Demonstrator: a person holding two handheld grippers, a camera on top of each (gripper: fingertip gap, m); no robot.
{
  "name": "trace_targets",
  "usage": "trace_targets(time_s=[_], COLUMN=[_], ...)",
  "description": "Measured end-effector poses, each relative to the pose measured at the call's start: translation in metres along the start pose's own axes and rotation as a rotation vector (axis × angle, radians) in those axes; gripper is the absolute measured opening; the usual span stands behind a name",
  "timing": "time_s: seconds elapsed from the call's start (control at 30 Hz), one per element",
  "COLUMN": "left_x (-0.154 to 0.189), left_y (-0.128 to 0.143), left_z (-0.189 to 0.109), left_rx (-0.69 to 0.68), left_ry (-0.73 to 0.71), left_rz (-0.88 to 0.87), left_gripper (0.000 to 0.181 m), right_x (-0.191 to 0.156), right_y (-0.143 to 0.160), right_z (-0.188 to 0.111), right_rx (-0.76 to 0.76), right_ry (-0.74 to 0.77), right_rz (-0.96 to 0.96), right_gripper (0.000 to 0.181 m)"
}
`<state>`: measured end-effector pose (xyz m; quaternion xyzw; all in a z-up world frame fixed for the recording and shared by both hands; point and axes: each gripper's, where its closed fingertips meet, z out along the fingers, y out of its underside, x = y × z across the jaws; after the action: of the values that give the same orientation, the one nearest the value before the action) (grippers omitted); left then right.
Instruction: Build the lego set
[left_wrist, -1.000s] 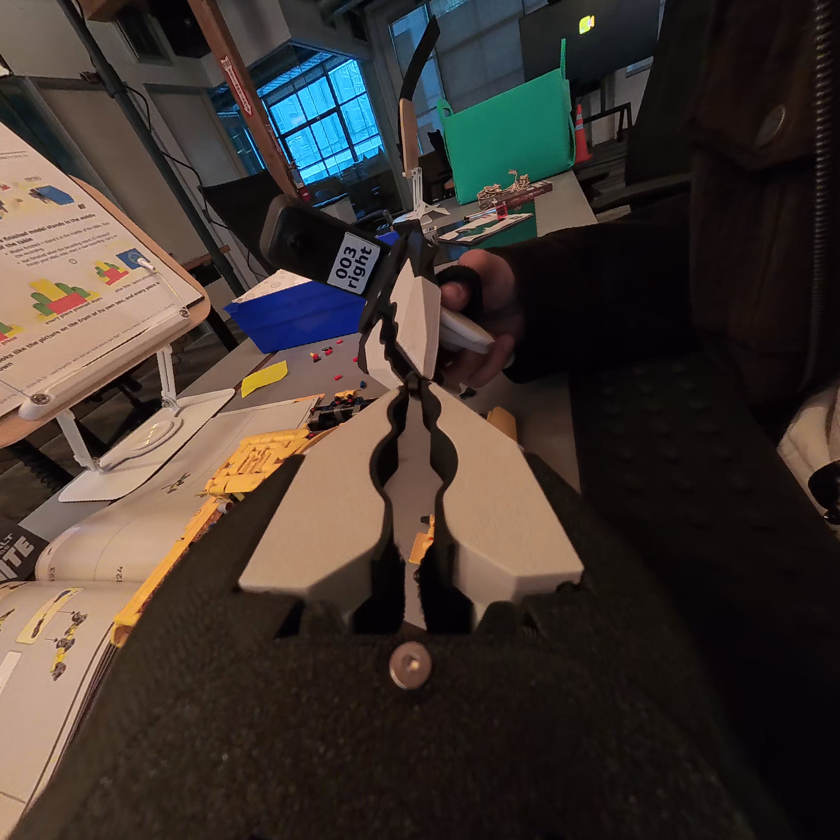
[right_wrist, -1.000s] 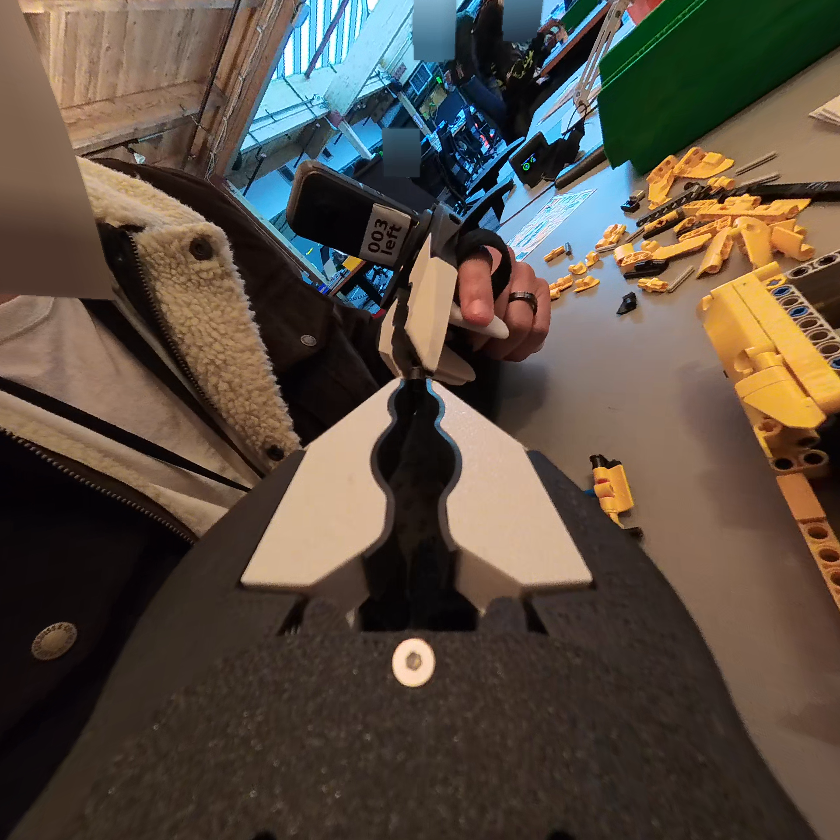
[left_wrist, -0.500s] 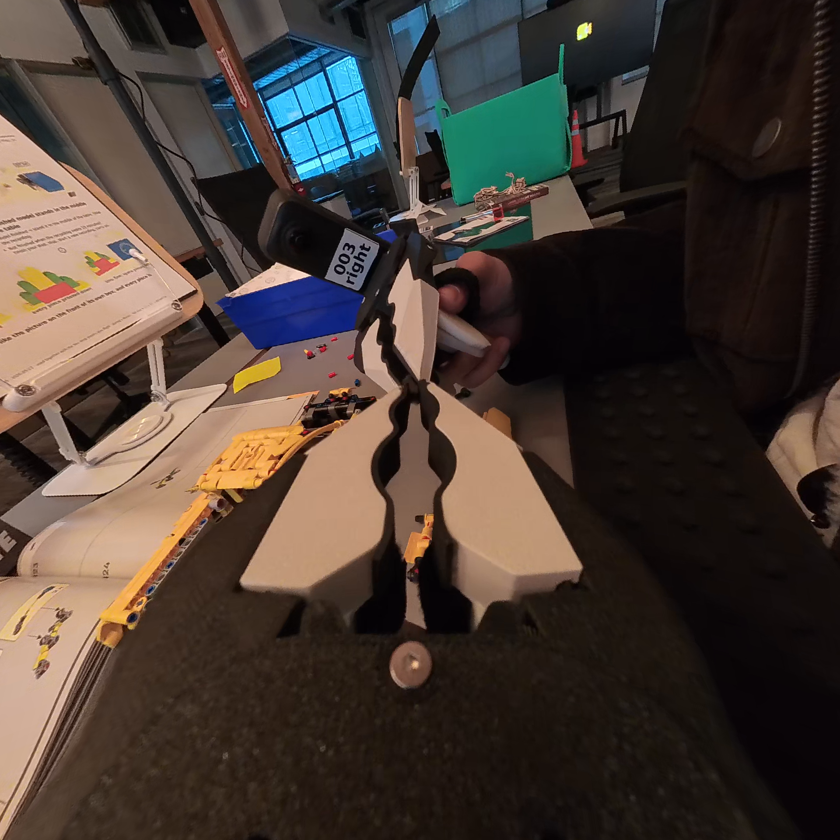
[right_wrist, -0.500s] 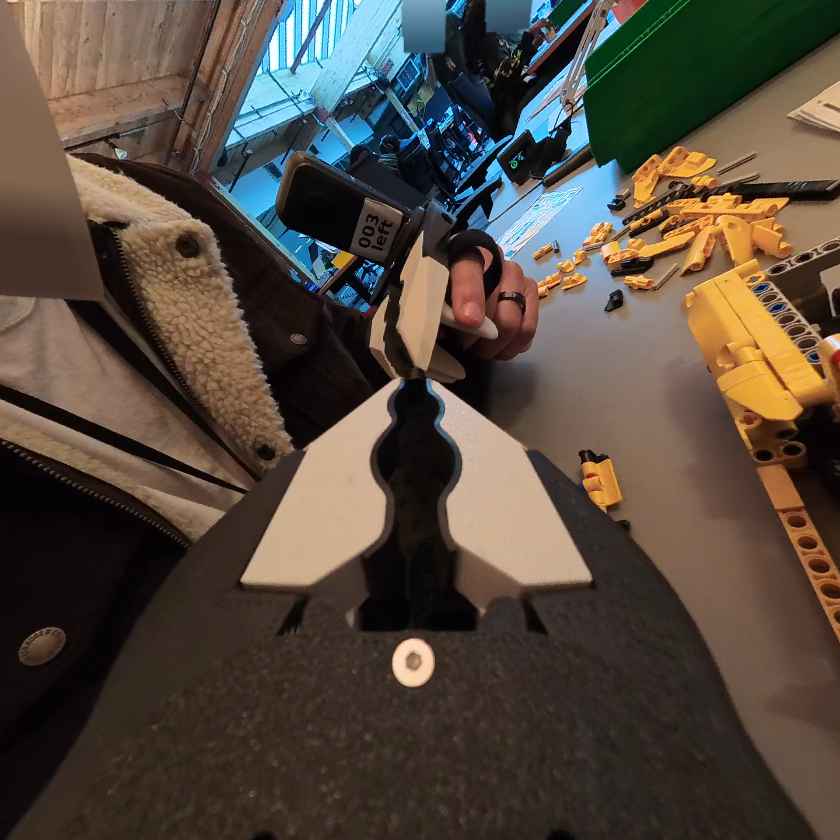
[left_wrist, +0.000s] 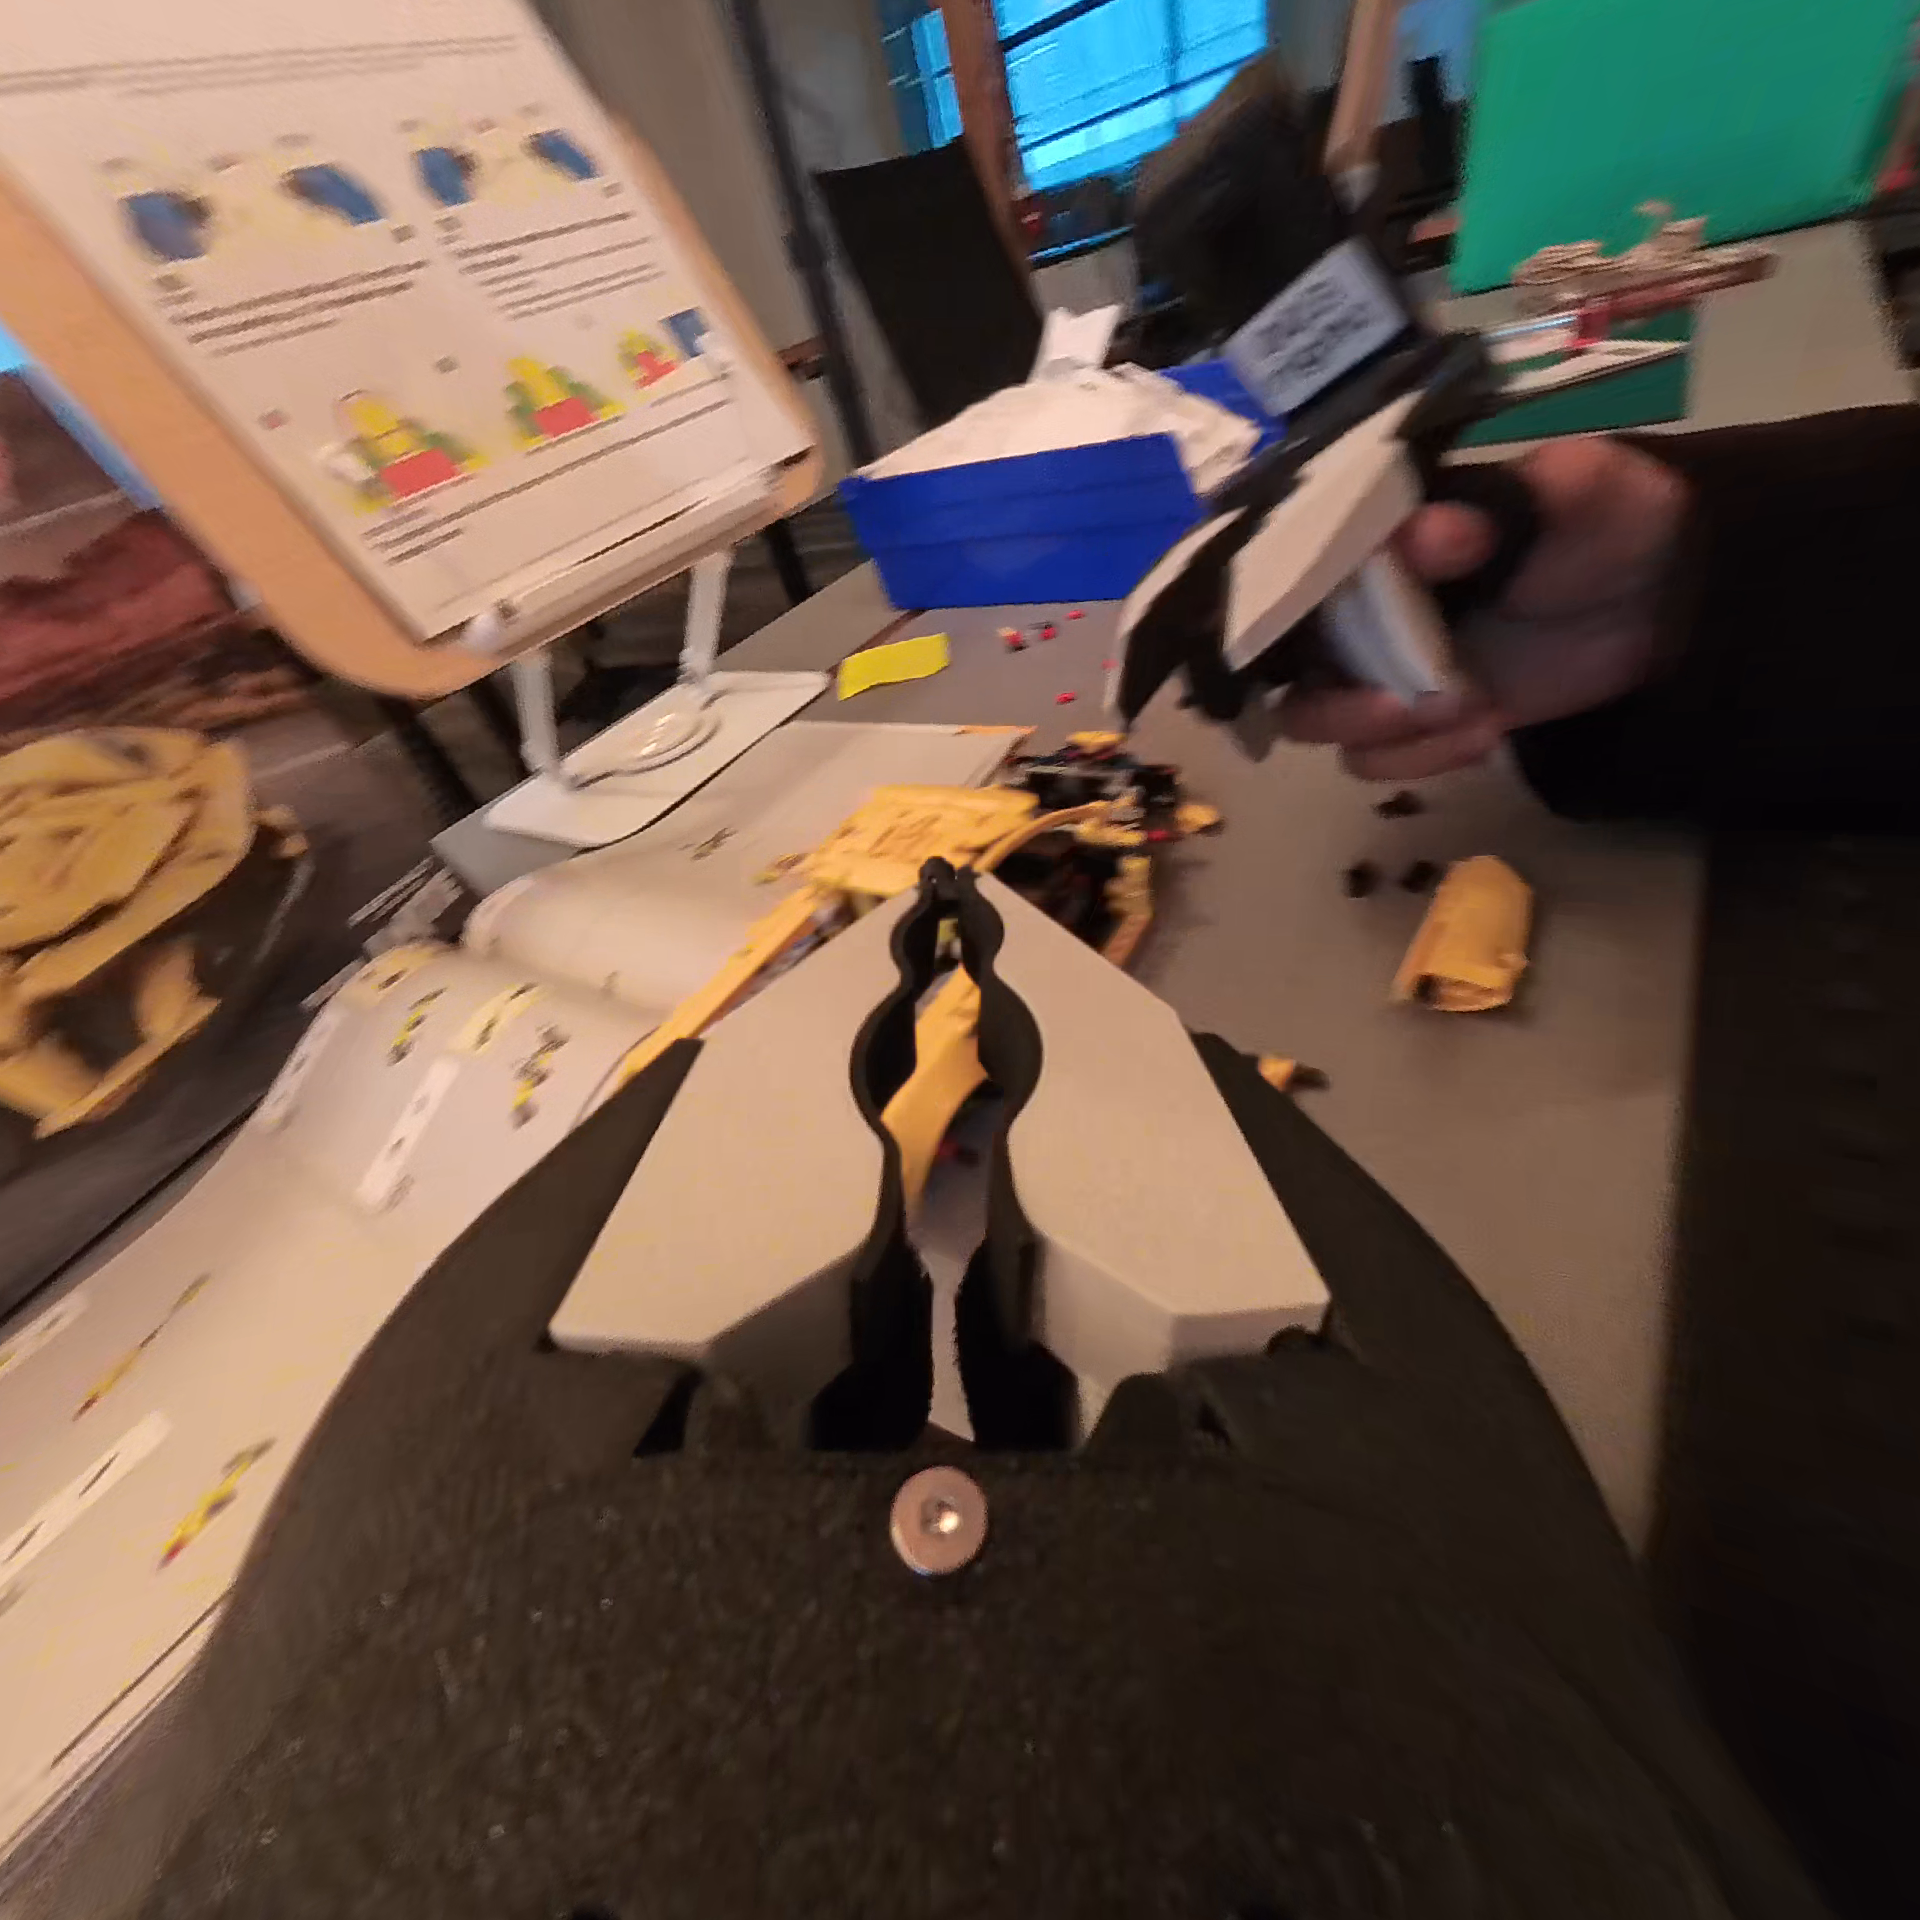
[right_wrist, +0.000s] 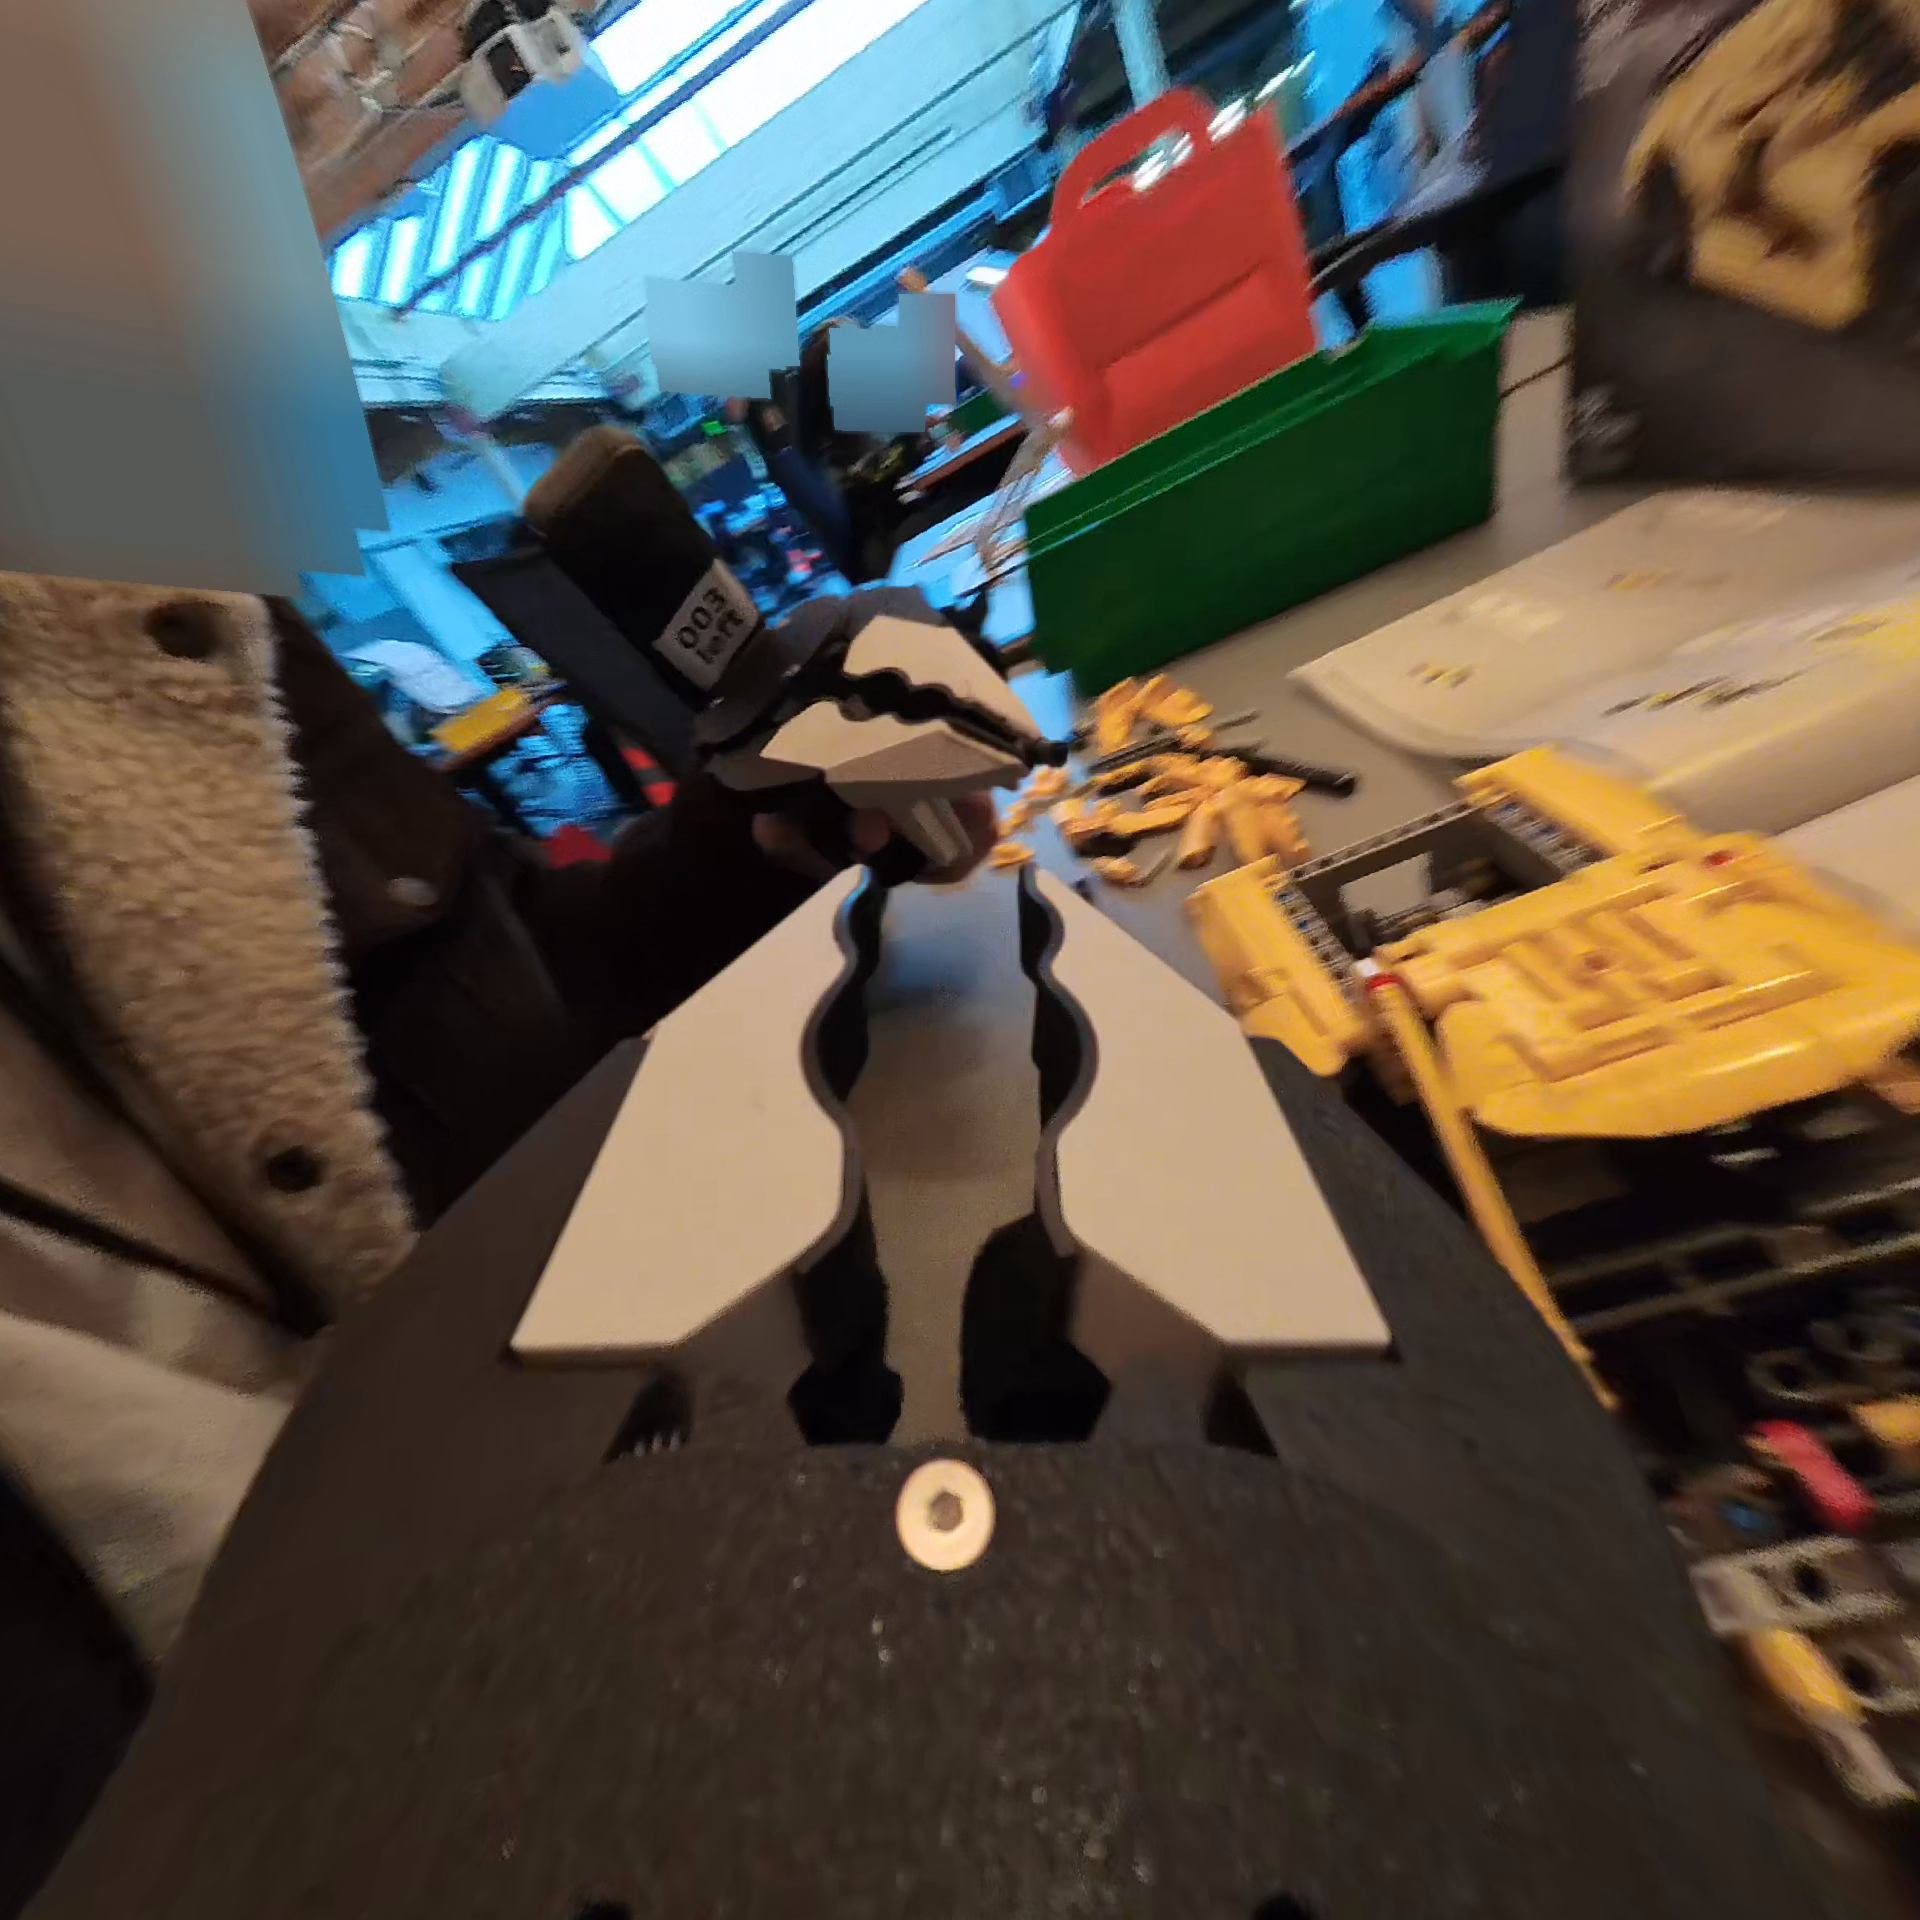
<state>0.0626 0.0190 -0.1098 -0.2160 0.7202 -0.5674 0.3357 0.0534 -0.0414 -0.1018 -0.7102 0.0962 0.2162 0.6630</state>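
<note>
My left gripper (left_wrist: 943, 879) is clenched, tips meeting on nothing I can make out (frame is blurry), with the yellow lego model (left_wrist: 940, 831) on the table (left_wrist: 1558, 1091) just past them. My right gripper (right_wrist: 945, 883) is released, fingers spread over bare table, the model just to its right and loose yellow pieces (right_wrist: 1153, 800) farther ahead, before the green bin (right_wrist: 1268, 509).
</note>
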Motion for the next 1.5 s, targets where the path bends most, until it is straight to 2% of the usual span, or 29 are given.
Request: trace_targets(time_s=[0.17, 0.33, 0.47, 0.57, 0.63, 0.7, 0.8, 0.9, 1.03, 1.2, 1.5], left_x=[-0.035, -0.03, -0.031, -0.033, -0.032, -0.03, -0.031, -0.03, -0.027, -0.024, -0.011], left_y=[0.017, 0.018, 0.019, 0.015, 0.014, 0.014, 0.016, 0.015, 0.017, 0.016, 0.012], left_z=[-0.009, -0.008, -0.007, -0.009, -0.009, -0.009, -0.007, -0.006, -0.004, -0.004, -0.002], left_rx=[-0.038, -0.033, -0.038, -0.015, -0.01, -0.013, -0.024, -0.018, -0.03, -0.03, -0.02], left_ry=[-0.078, -0.055, -0.063, -0.065, -0.059, -0.055, -0.062, -0.061, -0.062, -0.054, -0.004], left_rz=[-0.096, -0.079, -0.076, -0.091, -0.1, -0.1, -0.102, -0.101, -0.085, -0.087, -0.085], left_gripper=[0.003, 0.003, 0.003, 0.003, 0.003, 0.003, 0.003, 0.003, 0.003, 0.003, 0.003], right_x=[0.03, 0.043, 0.046, 0.043, 0.044, 0.048, 0.037, 0.021, 0.023, 0.031, 0.037], right_y=[-0.005, -0.006, -0.011, -0.024, -0.025, -0.002, 0.052, 0.091, 0.117, 0.123, 0.129], right_z=[-0.007, -0.012, -0.018, -0.038, -0.068, -0.111, -0.172, -0.194, -0.179, -0.166, -0.152], right_rx=[0.027, 0.018, 0.047, 0.073, 0.023, -0.141, -0.375, -0.4, -0.491, -0.543, -0.6], right_ry=[0.238, 0.336, 0.357, 0.381, 0.443, 0.537, 0.584, 0.554, 0.575, 0.68, 0.719], right_rz=[-0.159, -0.206, -0.208, -0.204, -0.221, -0.227, -0.211, -0.131, -0.09, -0.137, -0.188], right_gripper=[0.024, 0.025, 0.028, 0.028, 0.029, 0.037, 0.029, 0.026, 0.029, 0.025, 0.021])
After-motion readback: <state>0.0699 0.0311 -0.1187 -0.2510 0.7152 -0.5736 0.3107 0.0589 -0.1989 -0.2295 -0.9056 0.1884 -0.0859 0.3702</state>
